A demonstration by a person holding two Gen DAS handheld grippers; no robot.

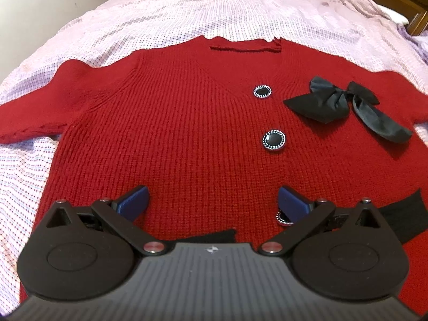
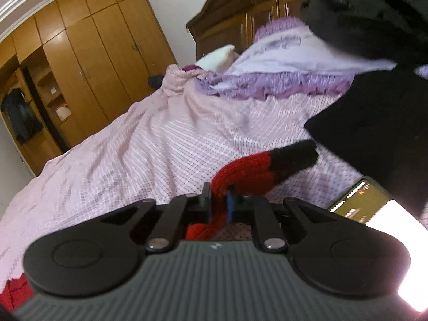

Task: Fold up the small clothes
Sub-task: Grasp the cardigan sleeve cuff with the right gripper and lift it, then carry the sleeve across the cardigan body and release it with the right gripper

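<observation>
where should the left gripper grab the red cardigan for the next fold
A guess: take the red cardigan at its free left sleeve, pinching the thin edge from the outer side. It lies flat and spread on the bedsheet, clear of the bow and buttons. The left gripper is open; the right gripper already clamps the other sleeve.

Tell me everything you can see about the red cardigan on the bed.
The red cardigan is a chunky rib knit lying front-up and mostly flat on the checked pink bedsheet. It has a V-neck, black round buttons with silver rims, a black bow on the chest, and black trim at the hem and cuff. The left gripper hovers open over its lower front. The right gripper has its jaws shut on one red sleeve, lifted, with its black cuff sticking out.
</observation>
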